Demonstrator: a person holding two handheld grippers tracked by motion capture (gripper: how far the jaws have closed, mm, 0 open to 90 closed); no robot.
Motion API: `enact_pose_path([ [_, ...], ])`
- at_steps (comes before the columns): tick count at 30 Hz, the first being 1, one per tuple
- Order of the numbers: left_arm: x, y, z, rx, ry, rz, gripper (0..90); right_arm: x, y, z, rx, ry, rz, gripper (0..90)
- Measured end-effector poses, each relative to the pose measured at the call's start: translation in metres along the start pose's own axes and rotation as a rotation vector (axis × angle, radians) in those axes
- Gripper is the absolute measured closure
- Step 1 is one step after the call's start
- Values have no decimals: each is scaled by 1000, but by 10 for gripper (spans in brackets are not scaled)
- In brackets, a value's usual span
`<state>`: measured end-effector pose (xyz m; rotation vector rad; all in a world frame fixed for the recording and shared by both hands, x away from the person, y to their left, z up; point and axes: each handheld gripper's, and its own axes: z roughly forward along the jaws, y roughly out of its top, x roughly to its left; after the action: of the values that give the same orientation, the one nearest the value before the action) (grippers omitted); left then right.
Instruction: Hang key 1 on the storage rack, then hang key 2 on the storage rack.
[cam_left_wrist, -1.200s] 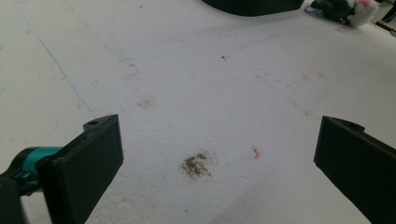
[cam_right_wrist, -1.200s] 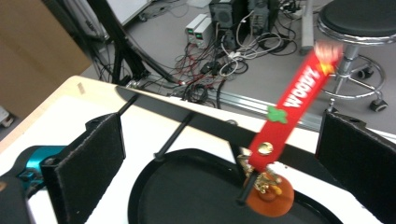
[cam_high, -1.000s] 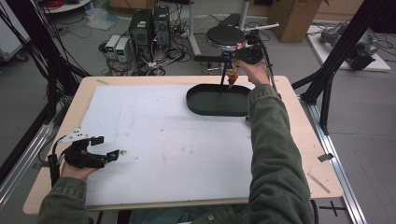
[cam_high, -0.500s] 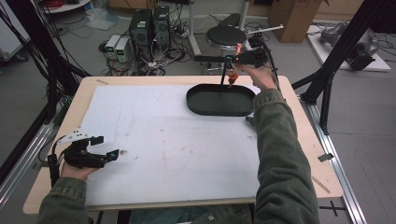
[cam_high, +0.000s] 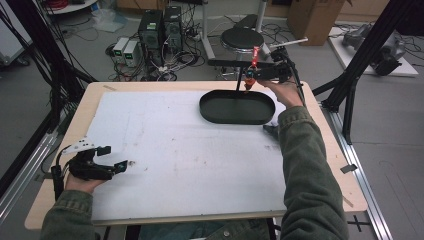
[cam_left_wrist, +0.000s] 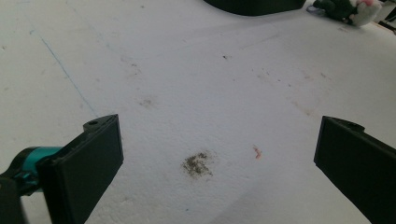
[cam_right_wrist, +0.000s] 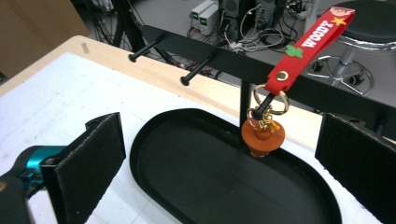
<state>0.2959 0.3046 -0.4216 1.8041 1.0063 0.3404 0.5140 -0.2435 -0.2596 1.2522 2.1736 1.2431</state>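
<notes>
The left gripper (cam_high: 112, 159) rests wide open and empty on the white foam desk (cam_high: 170, 150). The right gripper (cam_right_wrist: 219, 154), jaws spread and holding nothing, faces the red strap keychain (cam_right_wrist: 275, 100) hanging on the black rack peg (cam_right_wrist: 260, 106) above the black oval tray (cam_right_wrist: 205, 182); a nudge could knock it off.

The white mat (cam_high: 175, 145) on the counter (cam_high: 95, 90) lies bare across its left and middle, open passage for a hand. At the far right, the black tray (cam_high: 237, 107) blocks the way, with the rack (cam_right_wrist: 224, 60) rising behind it. Three pegs jut from the rack; a red keychain (cam_right_wrist: 280, 88) hangs from one above the tray, two are bare.
</notes>
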Motion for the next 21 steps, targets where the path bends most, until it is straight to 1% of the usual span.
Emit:
enact_pose_path([
  [2,0,0,0,-2,-1,0,17,0,-4,-2,-4,1,0,5],
  [4,0,0,0,-2,-1,0,17,-1,-8,-5,6,-7,-5,5],
  [7,0,0,0,-4,0,-1,17,2,-11,-12,25,-33,-36,5],
  [8,0,0,0,-3,1,-2,17,4,-11,-15,27,-39,-53,5],
  [9,0,0,0,-4,1,-4,17,5,-12,-18,24,-42,-68,5],
  [11,0,0,0,-3,1,-3,17,8,-11,-25,15,-45,-78,5],
  [15,0,0,0,-5,1,-2,17,7,-13,-37,10,-43,-81,5],
  [18,0,0,-1,-6,2,-1,17,7,-16,-45,30,-63,-93,5],
  [21,0,0,-1,-6,3,-1,17,5,-22,-52,12,-59,-95,6],
])
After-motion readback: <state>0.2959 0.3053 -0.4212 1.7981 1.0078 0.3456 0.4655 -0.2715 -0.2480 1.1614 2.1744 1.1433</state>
